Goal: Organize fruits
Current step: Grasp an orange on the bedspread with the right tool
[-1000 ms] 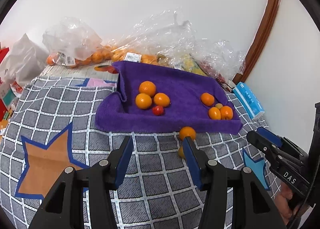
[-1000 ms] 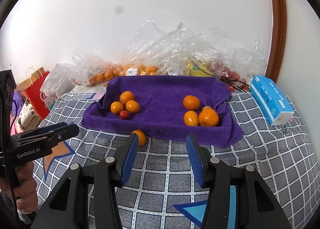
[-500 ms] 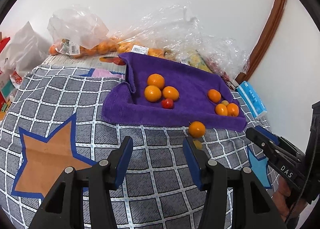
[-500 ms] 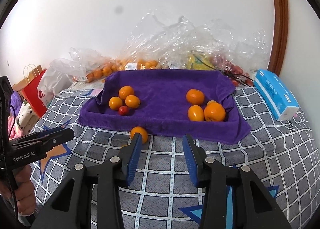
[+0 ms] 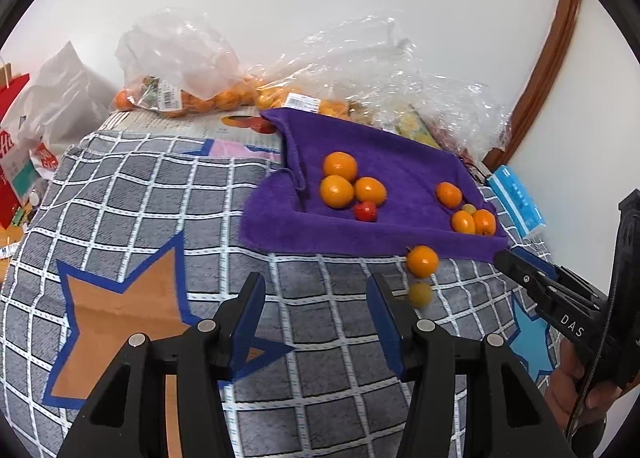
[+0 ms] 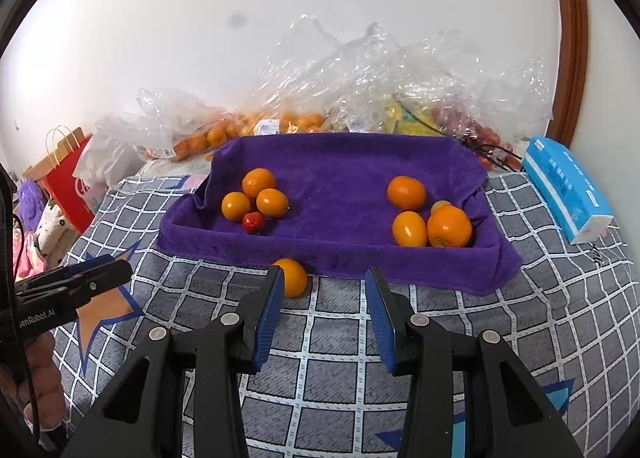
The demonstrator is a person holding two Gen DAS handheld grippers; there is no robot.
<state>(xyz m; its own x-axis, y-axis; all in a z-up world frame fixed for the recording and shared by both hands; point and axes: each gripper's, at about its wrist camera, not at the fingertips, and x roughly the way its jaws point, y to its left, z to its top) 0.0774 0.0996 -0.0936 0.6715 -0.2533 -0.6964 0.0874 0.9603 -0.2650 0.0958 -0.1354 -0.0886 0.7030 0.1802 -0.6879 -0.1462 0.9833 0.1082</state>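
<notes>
Trouble looked most likely at the loose round orange fruit [image 6: 291, 277], which lay on the grey checked cloth [image 6: 340, 378] just outside the front edge of the purple towel-lined tray [image 6: 344, 258], with a smaller yellowish fruit [image 5: 420, 294] near it on the cloth. The right gripper [image 6: 320, 306] hung above the cloth with nothing between its blue pads; its jaws had just been closing and stood fairly narrow, its left pad overlapping the loose fruit in the picture, though contact could not be told. A gap that narrow could nudge the fruit and roll it across the cloth instead of taking it. The left gripper [image 5: 316, 314] was moderately open and empty, with the small yellowish fruit just beyond its right finger. Inside the tray sat two clusters: three orange fruits and a small red fruit [image 6: 253, 222] on the left, four more on the right. A push into the towel's soft wall could spill them.
</notes>
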